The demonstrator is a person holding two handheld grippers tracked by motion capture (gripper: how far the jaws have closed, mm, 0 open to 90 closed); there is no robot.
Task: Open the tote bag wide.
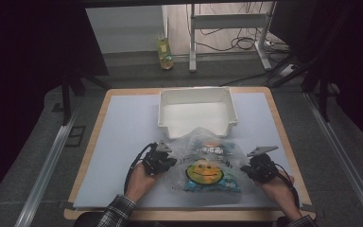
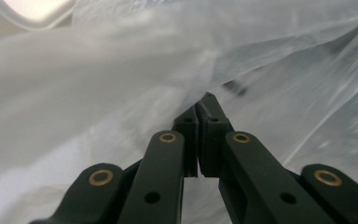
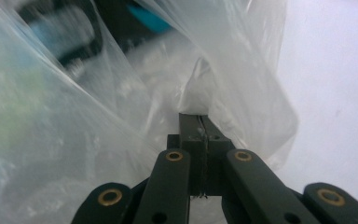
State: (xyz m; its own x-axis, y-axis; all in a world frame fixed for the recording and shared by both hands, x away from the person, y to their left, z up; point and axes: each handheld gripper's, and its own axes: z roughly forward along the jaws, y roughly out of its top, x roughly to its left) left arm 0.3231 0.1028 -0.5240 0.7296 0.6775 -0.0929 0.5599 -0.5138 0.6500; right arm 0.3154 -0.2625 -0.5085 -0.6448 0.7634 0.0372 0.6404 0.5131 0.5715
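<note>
- The left gripper (image 1: 166, 160) is clamped on the left edge of a clear plastic bag (image 1: 208, 161); in the left gripper view its jaws meet with thin film (image 2: 135, 79) pinched between the tips.
- The right gripper (image 1: 246, 169) is clamped on the bag's right edge; in the right gripper view its jaws are pressed together on a puckered fold of film (image 3: 200, 88).
- A hand (image 1: 139, 182) in a plaid sleeve (image 1: 116, 213) carries the left gripper, a black cable (image 1: 134, 165) looping beside it; the other hand (image 1: 276, 191) carries the right gripper, which has a grey plate (image 1: 262, 151) on top.
- The bag lies between the two grippers on the pale mat (image 1: 118, 142), crumpled and partly puffed up.
- Inside the bag lies a snack packet (image 1: 207, 174) with a round yellow face on a dark ring and orange and blue print around it.
- Just behind the bag stands a white tray (image 1: 197, 112), open at the top; the bag's far edge reaches its front wall, though whether they touch cannot be told.
- The mat under the bag covers a wooden table (image 1: 283, 137) whose rim shows on all sides.
- Far behind the bag, past the tray, a bottle (image 1: 165, 52) of yellowish liquid stands on the floor near white desk legs (image 1: 227, 28) and loose cables.
</note>
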